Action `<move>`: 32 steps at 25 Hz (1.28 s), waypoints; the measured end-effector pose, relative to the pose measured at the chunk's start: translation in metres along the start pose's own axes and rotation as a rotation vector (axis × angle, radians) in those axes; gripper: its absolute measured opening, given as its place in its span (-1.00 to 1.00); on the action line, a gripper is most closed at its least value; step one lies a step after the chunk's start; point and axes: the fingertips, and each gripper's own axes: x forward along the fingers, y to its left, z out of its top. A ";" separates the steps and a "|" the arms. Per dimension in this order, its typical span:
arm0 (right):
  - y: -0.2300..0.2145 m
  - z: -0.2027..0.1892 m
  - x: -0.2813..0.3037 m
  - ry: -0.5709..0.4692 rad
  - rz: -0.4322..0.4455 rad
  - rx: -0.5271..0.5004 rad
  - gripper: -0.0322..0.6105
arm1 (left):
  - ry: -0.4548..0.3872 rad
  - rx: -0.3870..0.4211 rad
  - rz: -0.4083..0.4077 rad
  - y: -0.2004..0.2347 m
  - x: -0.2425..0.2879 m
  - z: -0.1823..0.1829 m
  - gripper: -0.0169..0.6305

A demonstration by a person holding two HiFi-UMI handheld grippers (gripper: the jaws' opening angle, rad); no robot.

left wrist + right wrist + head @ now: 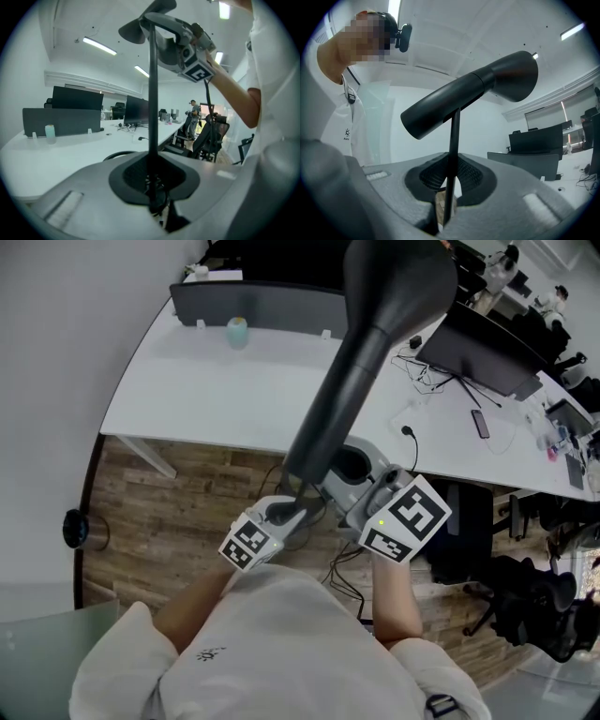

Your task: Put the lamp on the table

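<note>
The lamp (361, 362): where is it?

It is up in the air in front of the person, carried between the two grippers. It hangs over the wooden floor (159, 512) at the near edge of the white worktop (216, 390) and does not rest on it.

How is it held?

By its thin black stem (153, 117). The left gripper (284, 514) is pinched on the stem low down. The right gripper (361, 486) is clamped on the same stem higher up, just under the dark tube-shaped head (478, 91). In each gripper view the stem runs straight up out of the narrow gap between the jaws.

How does the head sit?

It lies tilted across the top of the stem. From above, its wide end reaches out over the worktop.

What is on the worktop?

A dark divider panel (272, 306) stands along the far edge, with a small pale green object (237, 331) just in front of it. Well off to the right are a monitor (492, 357), loose cables and a phone (480, 424).

And beyond that?

A black office chair (534, 601) stands on the floor at the person's right.
</note>
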 end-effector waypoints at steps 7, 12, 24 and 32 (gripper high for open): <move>-0.025 -0.001 0.034 0.005 -0.038 0.007 -0.77 | 0.001 0.001 -0.029 0.041 -0.001 0.002 -0.82; -0.034 -0.001 0.060 0.006 -0.056 0.005 -0.77 | -0.018 0.007 -0.043 0.068 -0.007 0.002 -0.82; -0.048 -0.007 0.114 0.013 -0.072 0.014 -0.77 | -0.021 0.008 -0.054 0.120 -0.024 -0.006 -0.82; -0.053 -0.012 0.139 0.021 -0.061 0.021 -0.77 | -0.006 0.001 -0.050 0.142 -0.033 -0.011 -0.82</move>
